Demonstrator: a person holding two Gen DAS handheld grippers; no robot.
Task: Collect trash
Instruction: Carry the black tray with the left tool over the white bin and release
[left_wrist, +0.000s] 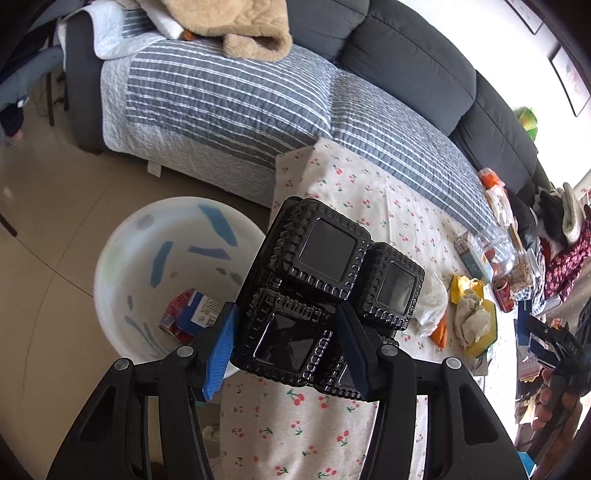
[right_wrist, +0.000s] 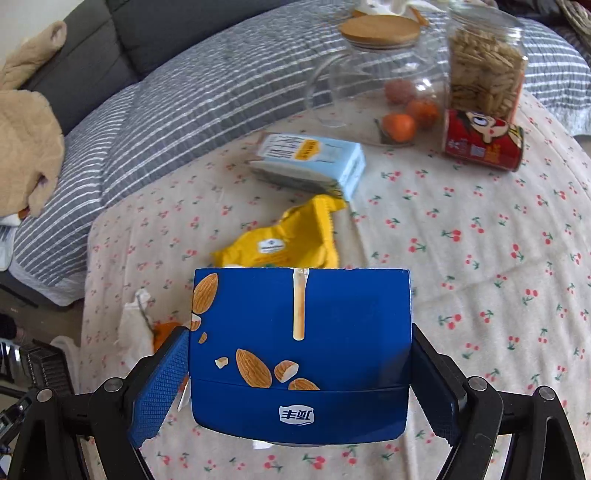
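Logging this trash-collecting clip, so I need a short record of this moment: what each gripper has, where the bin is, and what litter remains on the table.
left gripper: shut on black tray
right gripper: shut on blue box
bin: white, on the floor beside the table, a carton inside
table: cherry-print cloth
litter left: yellow wrapper, red can, pale blue carton, tissue
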